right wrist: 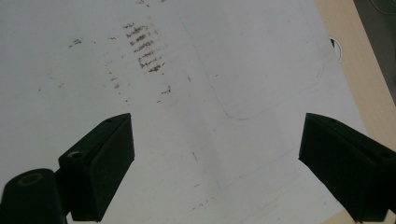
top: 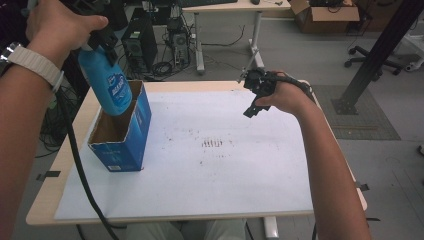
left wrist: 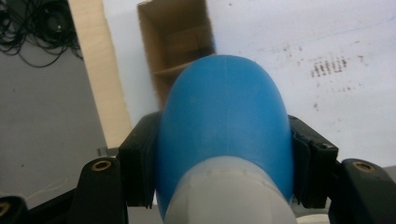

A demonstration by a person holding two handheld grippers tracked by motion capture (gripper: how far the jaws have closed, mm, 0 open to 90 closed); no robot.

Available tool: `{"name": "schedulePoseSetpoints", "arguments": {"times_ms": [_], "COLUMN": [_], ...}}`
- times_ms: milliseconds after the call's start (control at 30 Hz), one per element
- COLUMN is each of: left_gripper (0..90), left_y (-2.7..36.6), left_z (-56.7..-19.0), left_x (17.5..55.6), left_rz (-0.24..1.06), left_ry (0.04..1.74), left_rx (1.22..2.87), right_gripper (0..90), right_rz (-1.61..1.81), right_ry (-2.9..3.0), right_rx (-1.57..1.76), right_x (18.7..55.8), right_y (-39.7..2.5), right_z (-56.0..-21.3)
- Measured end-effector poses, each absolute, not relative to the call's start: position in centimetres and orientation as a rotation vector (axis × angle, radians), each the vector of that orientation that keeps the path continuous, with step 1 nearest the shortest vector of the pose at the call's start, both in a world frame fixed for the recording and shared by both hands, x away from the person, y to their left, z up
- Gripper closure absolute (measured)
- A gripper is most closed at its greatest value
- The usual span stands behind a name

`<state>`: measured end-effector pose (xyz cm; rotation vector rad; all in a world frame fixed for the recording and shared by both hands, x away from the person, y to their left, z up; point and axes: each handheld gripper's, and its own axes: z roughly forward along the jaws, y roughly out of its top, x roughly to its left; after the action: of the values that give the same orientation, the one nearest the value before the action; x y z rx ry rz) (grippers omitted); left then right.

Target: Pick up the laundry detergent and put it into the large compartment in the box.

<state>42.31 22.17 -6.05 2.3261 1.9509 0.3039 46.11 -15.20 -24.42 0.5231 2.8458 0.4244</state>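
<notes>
jaws of the left gripper are clenched on the shoulders of a blue plastic bottle, one black pad pressed to each side of its smooth, rounded body just below a pale translucent collar. in the high view the same bottle hangs tilted, base down, its lower end dipped just inside the open mouth of a blue cardboard box that stands upright near the left edge of the table. the box is a tall rectangular carton, glossy blue outside and raw brown inside, with its top flaps gone or folded away; from the left gripper view a brown divider or fold shows inside it, and nothing else can be made out in there. the step in hand looks like lowering the bottle into the box. the next move likely calls for straightening the bottle so it lines up with the narrow opening, sinking it until the base finds the bottom, and letting go without the jaws catching the thin cardboard rim, which could tip the light box. the right gripper is held over the far right part of the table with its jaws spread wide and nothing between them. a white matte sheet with faint brown smudges covers the pale wooden top.
</notes>
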Motion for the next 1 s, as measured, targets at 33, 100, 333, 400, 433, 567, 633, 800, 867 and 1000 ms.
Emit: {"name": "schedulePoseSetpoints", "arguments": {"times_ms": [33,100,333,400,433,567,633,800,867,1000], "left_gripper": [37.5,37.5,37.5,37.5,37.5,37.5,37.5,37.6,37.5,37.5], "left_y": [22.3,22.7,23.3,23.6,23.7,24.2,24.5,24.8,25.0,25.0], "left_z": [-6.2,-6.5,-7.8,-8.4,-8.7,-9.5,-10.3,-11.7,-12.5,-13.6], "left_x": [42.3,42.4,42.6,42.7,42.7,42.8,42.8,42.9,43.0,43.1], "left_rz": [0.308,0.308,0.315,0.313,0.313,0.314,0.321,0.313,0.298,0.308], "left_ry": [1.960,1.981,2.007,2.018,2.021,2.041,2.059,2.074,2.076,2.080], "left_rx": [2.319,2.303,2.281,2.270,2.266,2.246,2.231,2.213,2.211,2.211], "right_gripper": [10.3,10.2,10.3,10.2,10.3,10.2,10.2,10.2,10.2,10.3], "right_rz": [0.419,0.420,0.424,0.422,0.419,0.421,0.420,0.421,0.419,0.422], "right_ry": [2.849,2.849,2.851,2.851,2.852,2.849,2.846,2.846,2.847,2.845], "right_rx": [0.520,0.515,0.515,0.517,0.516,0.516,0.518,0.518,0.518,0.517], "right_x": [46.1,46.2,46.3,46.3,46.3,46.3,46.3,46.4,46.4,46.4], "right_y": [-15.2,-15.0,-14.9,-14.8,-14.8,-14.9,-14.9,-14.8,-14.7,-14.6], "right_z": [-24.4,-24.4,-24.5,-24.5,-24.5,-24.6,-24.5,-24.6,-24.7,-24.7]}}
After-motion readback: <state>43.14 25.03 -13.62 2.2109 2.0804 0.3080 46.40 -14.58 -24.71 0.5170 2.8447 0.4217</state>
